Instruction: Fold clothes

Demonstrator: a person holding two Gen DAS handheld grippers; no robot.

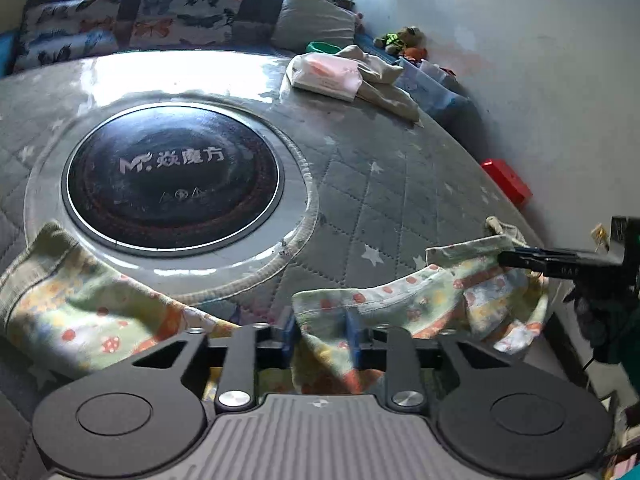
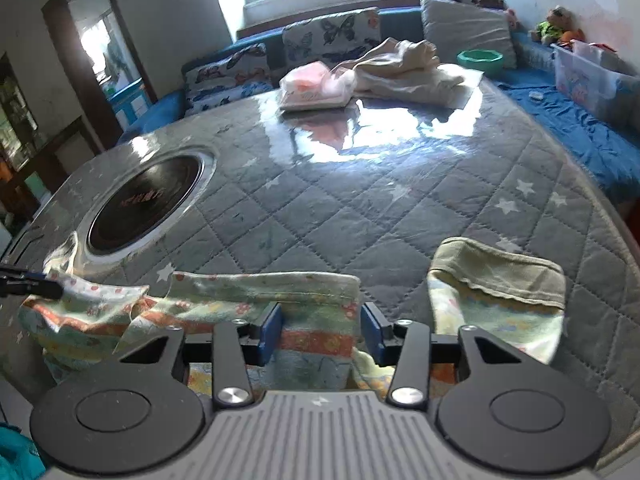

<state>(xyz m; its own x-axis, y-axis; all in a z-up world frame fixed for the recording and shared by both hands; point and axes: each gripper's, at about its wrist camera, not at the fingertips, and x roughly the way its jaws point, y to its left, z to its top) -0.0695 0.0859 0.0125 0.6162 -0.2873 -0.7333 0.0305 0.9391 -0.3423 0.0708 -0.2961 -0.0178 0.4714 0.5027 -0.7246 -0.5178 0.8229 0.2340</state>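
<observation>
I hold the printed garment along its near edge with both grippers; it lies at the near rim of the quilted bench, just ahead of and between both sets of jaws.

Left gripper: the jaws are narrowed on a bunched fold of the cloth, and the blue pads press it from both sides. Right gripper: the jaws stand wider, with a broad band of the fabric filling the gap and touching both pads; I judge this a grip, though a lighter one.

To do this step well, I keep both grips firm and draw the edge taut between the jaws before lifting, so the slack fold sagging between the two holds flattens out. I keep the garment clear of the black round cooktop, which sits just beyond the left jaws.

Both grippers point forward and steeply downward at the bench, side by side, with the right one seen edge-on at the far right of the left view.
</observation>
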